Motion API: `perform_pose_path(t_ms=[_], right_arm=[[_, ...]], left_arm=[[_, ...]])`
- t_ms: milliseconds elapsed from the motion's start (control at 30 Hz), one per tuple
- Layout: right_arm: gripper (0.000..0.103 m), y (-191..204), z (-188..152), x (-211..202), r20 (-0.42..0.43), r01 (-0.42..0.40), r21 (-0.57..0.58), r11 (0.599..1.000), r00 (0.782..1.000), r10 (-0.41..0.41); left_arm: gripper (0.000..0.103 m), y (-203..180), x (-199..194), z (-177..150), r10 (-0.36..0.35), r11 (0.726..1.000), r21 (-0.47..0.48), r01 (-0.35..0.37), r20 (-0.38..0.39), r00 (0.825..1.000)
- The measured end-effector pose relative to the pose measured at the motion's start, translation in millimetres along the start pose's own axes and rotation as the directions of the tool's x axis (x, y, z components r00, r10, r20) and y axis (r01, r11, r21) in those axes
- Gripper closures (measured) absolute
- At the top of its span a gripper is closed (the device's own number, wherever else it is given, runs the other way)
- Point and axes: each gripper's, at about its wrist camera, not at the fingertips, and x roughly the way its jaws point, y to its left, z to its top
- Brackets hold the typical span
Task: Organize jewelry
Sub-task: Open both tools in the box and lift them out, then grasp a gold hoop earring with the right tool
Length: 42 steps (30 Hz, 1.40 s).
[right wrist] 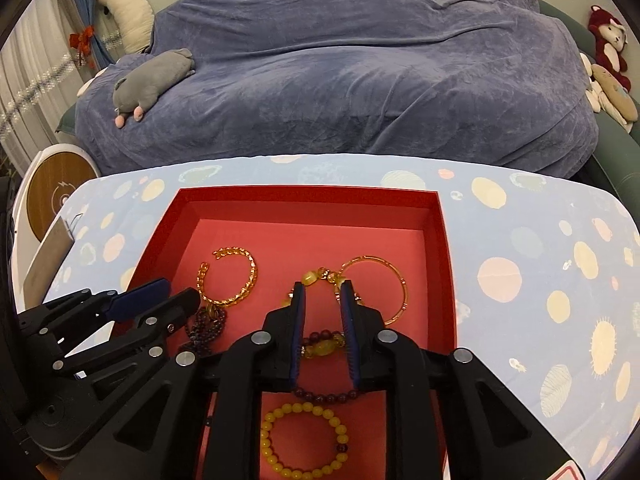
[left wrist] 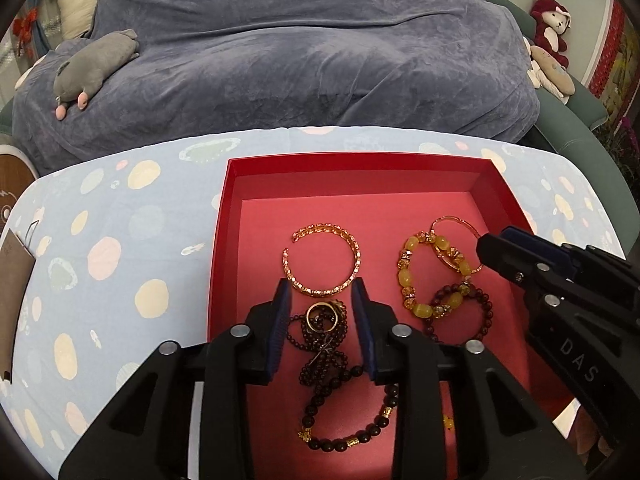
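A red open box [left wrist: 352, 162] [right wrist: 308, 194] sits on the spotted blue tablecloth and holds several pieces of jewelry. My left gripper [left wrist: 322, 288] is open above a gold ring [left wrist: 322, 314] lying on a pile of dark beads [left wrist: 324, 352], just short of an open gold bangle [left wrist: 320, 258]. My right gripper [right wrist: 323, 287] is open over a yellow-bead bracelet [left wrist: 412, 276] and a dark red bead bracelet [right wrist: 324, 344], with a thin gold hoop [right wrist: 376, 288] to its right. A yellow bead bracelet [right wrist: 304, 440] lies under it. Neither holds anything.
The tablecloth [left wrist: 120, 240] covers the table around the box. Behind the table is a bed with a blue-grey blanket [left wrist: 304, 52] and a grey plush toy [left wrist: 96, 66]. A round wooden-faced device [right wrist: 56, 196] and a card [left wrist: 12, 280] lie at the left.
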Motion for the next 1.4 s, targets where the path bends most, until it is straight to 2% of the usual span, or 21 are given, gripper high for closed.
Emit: perform_pose_path(t_ms=[33,100,367,467,700,900,1200,1400], right_arm=[[0.069,-2,-2,-3,0.008,0.0,0.005,1.0,1.0,0.0],[0.067,-6,-5,-11,0.018,-0.001,0.012,1.0,1.0,0.001],[0.061,-3,-24,-63,0.079,0.005,-0.005,1.0,0.997,-0.005],[0.061,-2,-33,-83,0.094,0.009,-0.005,1.0,0.996,-0.009],[0.06,2,-65,-121,0.097,0.014,-0.007,1.0,0.995,-0.013],[0.06,6,-102,-148,0.088,0.038,-0.033,0.999,0.996,-0.035],[0.06,9,-172,-148,0.022,0.093,-0.086,0.992,0.996,-0.091],[0.06,5,-201,-132,-0.046,0.082,-0.064,0.995,0.995,-0.085]], left_arm=[[0.054,0,-2,-1,0.011,1.0,0.0,-0.011,0.012,1.0],[0.05,-2,-8,-4,0.023,1.0,0.004,-0.024,0.035,0.999],[0.048,-9,-37,-20,0.013,1.0,0.009,-0.013,0.044,0.999],[0.04,-12,-53,-29,0.013,1.0,-0.002,-0.012,0.053,0.998],[0.04,-17,-94,-54,-0.001,1.0,-0.004,0.002,0.071,0.997],[0.039,-10,-119,-90,0.001,1.0,-0.023,0.001,0.065,0.998],[0.039,4,-119,-147,0.031,0.997,-0.071,-0.031,-0.007,0.999],[0.04,2,-115,-170,0.051,0.996,-0.065,-0.053,-0.023,0.998]])
